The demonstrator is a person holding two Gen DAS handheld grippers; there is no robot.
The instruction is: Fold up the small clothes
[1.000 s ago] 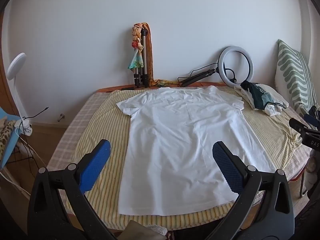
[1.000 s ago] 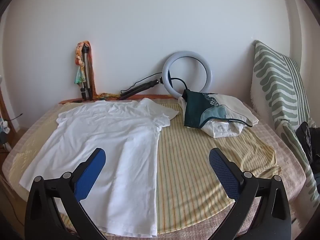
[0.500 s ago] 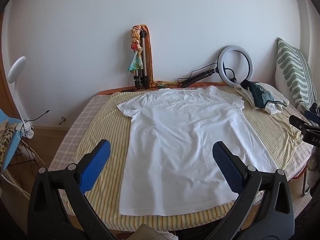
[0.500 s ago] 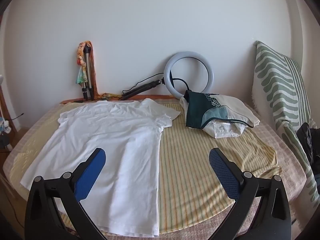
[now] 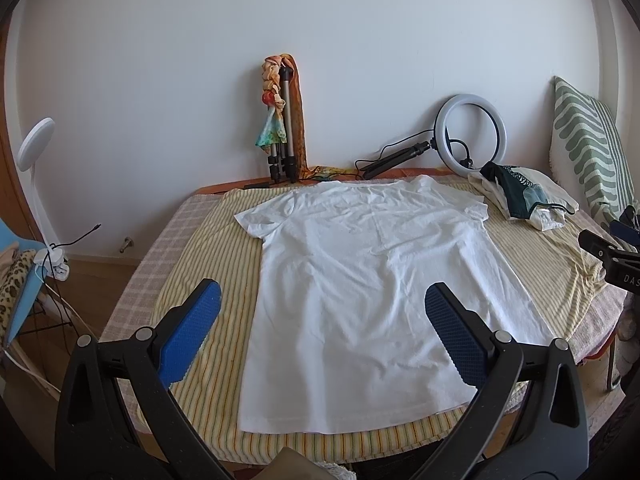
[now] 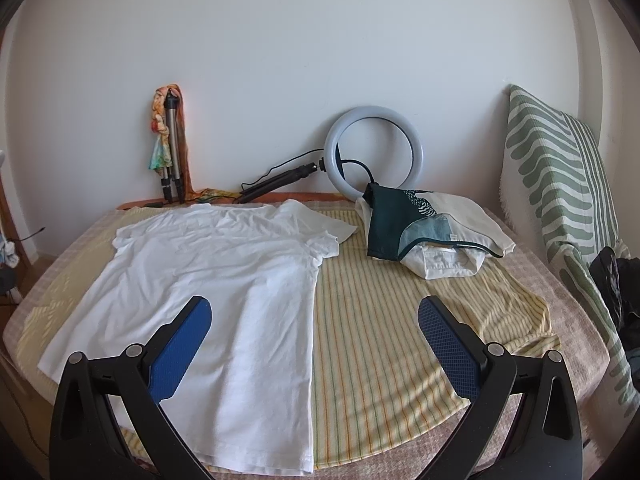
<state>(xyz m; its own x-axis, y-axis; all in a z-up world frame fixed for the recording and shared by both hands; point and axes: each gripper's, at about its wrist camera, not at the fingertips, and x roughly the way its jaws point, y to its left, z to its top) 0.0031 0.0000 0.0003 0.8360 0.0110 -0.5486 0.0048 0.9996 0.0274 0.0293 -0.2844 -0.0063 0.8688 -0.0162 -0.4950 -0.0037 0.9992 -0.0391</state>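
Observation:
A white T-shirt [image 5: 360, 280] [image 6: 224, 292] lies spread flat on a striped yellow sheet [image 5: 224, 264] [image 6: 384, 344], collar toward the wall, hem toward me. My left gripper [image 5: 322, 300] hangs open above the shirt's lower half, nothing between its blue pads. My right gripper [image 6: 314, 320] is open too, held over the shirt's right edge and the bare sheet. Part of the right gripper's black body [image 5: 612, 256] shows at the right edge of the left wrist view.
A pile of folded clothes [image 6: 432, 236] [image 5: 524, 200], dark green on white, sits at the back right. A ring light [image 6: 372, 152] and a tripod with a doll [image 5: 280, 120] lean on the wall. A green-patterned cushion [image 6: 560, 184] stands at the right; a lamp [image 5: 36, 144] at the left.
Both grippers have drifted slightly back and up from the bed, so the shirt sits a little lower in view. Both stay open; the shirt has not moved.

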